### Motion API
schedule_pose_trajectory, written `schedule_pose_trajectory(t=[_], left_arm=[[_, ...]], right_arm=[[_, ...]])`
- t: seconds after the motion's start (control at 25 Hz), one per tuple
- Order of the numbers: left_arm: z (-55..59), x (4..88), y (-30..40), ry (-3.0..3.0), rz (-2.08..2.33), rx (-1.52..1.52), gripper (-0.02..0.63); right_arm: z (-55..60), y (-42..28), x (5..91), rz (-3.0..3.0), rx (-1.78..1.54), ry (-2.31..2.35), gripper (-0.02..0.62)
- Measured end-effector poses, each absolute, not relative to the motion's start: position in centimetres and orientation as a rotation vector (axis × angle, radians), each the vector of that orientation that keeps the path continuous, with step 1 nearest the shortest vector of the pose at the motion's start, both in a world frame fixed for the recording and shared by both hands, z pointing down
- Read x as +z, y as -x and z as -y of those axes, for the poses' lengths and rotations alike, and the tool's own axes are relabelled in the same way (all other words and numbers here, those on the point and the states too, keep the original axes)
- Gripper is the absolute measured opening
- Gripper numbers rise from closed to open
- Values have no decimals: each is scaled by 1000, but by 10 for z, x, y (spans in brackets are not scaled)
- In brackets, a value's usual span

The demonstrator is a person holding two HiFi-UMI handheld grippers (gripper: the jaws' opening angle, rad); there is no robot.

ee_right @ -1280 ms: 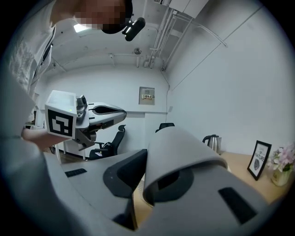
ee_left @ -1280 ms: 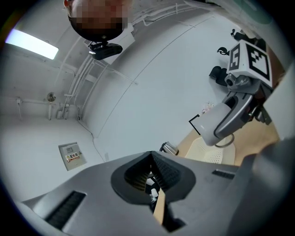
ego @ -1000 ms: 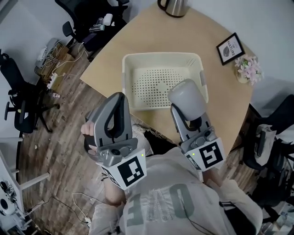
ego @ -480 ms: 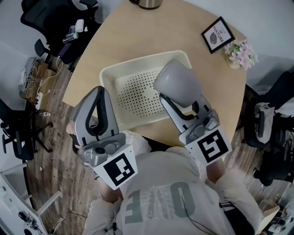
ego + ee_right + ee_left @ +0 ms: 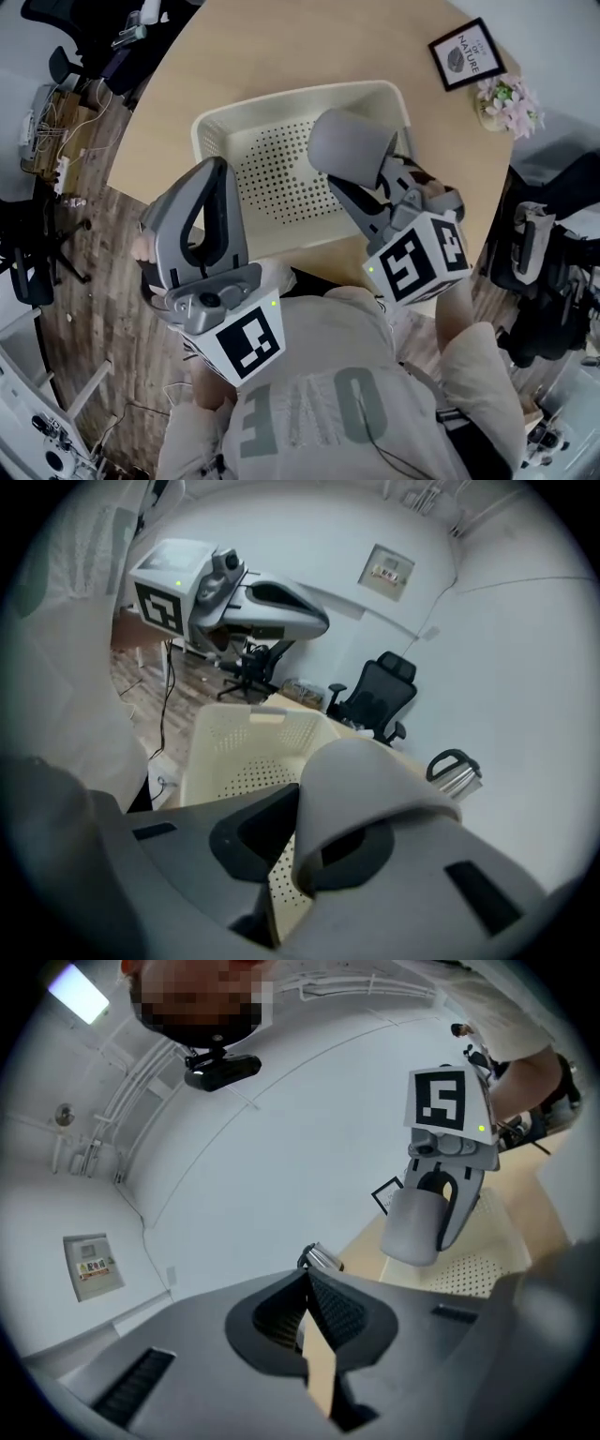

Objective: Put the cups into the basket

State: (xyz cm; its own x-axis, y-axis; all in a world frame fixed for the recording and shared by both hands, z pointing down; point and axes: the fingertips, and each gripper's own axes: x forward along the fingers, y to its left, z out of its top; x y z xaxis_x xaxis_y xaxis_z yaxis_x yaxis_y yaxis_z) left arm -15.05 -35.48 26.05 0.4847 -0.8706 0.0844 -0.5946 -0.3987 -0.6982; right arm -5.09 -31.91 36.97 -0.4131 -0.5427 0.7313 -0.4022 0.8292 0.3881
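Observation:
A cream perforated basket point(image 5: 217, 138) stands on the round wooden table. A grey cup point(image 5: 349, 150) hangs tilted over the basket's right half, and my right gripper point(image 5: 364, 184) is shut on it. In the right gripper view the cup point(image 5: 366, 789) fills the jaws, with the basket point(image 5: 246, 731) below and beyond it. My left gripper point(image 5: 208, 176) is shut and holds nothing; it hovers at the basket's near left corner. Its own view looks across at the held cup point(image 5: 415, 1227) and the basket point(image 5: 473, 1271). I see no other cup.
A framed picture point(image 5: 466, 53) and a small pot of flowers point(image 5: 507, 99) sit at the table's far right. A metal kettle point(image 5: 456, 770) stands at the far edge. Office chairs point(image 5: 28, 258) and cables ring the table on the wood floor.
The right gripper has carried the cup left and forward, from the basket's right rim to over its inside. The left gripper has barely moved.

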Motion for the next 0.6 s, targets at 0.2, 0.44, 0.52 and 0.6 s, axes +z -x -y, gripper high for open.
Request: schedule_pose_trajectory(t=[0.2,0.44,0.52,0.6], left_arm=[[364,270,148,2076,-1193,-609,9],[387,290,153,2085,-1183,-666,9],[392,294,152,2099,-1171,-668,9],[396,298,151,2108,-1151,-674,9]], right_arm=[[321,46,419,1888,-154,-542,35],[322,46,476,1706,-64,-326,35],[321,46,489,1645,-72,-259,35],[318,47,502,1601,-75,-195,35]])
